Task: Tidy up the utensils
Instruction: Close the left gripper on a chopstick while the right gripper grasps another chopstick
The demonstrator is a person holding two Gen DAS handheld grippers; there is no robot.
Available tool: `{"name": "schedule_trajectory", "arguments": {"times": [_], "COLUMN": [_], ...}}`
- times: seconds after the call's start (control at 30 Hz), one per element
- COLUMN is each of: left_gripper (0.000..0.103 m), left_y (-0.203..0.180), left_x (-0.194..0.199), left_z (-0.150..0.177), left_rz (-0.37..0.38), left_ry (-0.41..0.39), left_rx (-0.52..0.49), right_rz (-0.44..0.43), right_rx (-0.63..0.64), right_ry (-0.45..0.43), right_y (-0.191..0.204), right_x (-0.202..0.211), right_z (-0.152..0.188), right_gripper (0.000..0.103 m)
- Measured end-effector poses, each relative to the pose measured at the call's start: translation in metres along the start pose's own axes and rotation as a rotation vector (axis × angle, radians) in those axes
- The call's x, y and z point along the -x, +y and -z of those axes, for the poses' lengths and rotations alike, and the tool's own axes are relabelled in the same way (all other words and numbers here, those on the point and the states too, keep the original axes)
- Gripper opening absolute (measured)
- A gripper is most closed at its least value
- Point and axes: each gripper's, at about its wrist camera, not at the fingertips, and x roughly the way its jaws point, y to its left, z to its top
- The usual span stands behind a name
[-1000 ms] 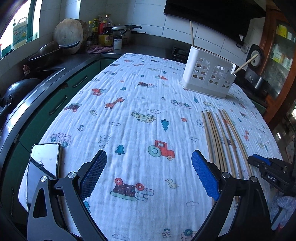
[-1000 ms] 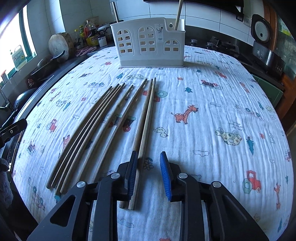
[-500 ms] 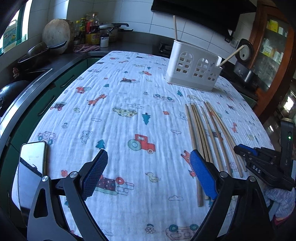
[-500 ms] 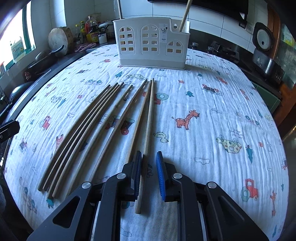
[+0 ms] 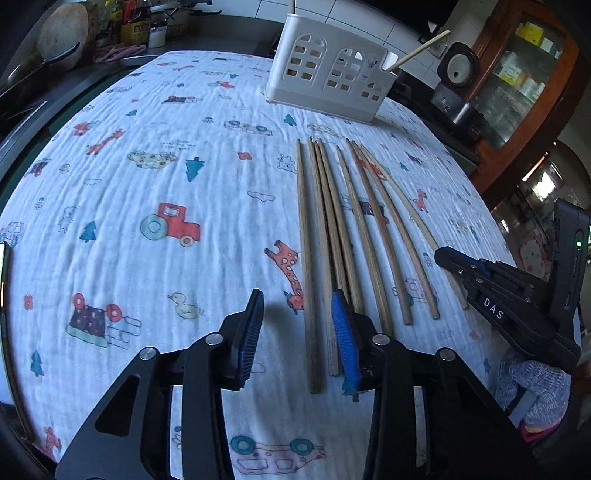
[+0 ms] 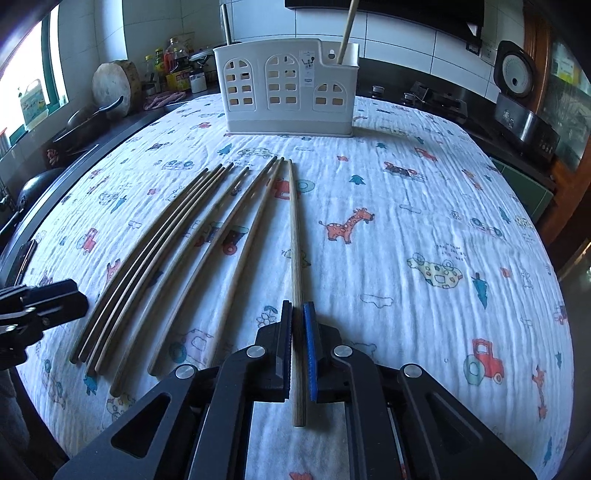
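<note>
The holder's inner compartments stay hidden; the upright chopstick runs off the top edge; counter bottles blur.

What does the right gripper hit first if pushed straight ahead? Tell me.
Probably the white plastic utensil caddy: the right gripper, shut on a wooden chopstick, points toward it, with only patterned cloth between.

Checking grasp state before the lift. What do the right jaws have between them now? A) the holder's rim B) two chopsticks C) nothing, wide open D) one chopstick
D: in the right wrist view the right gripper has its jaws closed around a single chopstick, which lies apart from the other chopsticks on the cloth.
</note>
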Motion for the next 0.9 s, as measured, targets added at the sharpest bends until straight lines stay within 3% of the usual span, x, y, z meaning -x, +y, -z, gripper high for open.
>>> {"name": "schedule_trajectory", "arguments": {"times": [0.23, 0.3, 0.9], "left_gripper": [0.012, 0.01, 0.009], "left_y": [-0.005, -0.006, -0.018], "left_x": [-0.008, -0.008, -0.016], "left_z": [-0.006, -0.006, -0.012], "left_rz": [-0.003, -0.003, -0.069], "left_ry": [0.016, 0.02, 0.062], "left_rx": [0.011, 0.007, -0.018], "right_rz": [-0.016, -0.02, -0.015], "right_rx": [-0.015, -0.017, -0.004], "right_ry": [-0.007, -0.009, -0.016], "right_y": [-0.004, -0.005, -0.002], "right_x": [0.001, 0.001, 0.002], "right_z": [0.002, 0.003, 0.006], "right_gripper": [0.007, 0.007, 0.008]}}
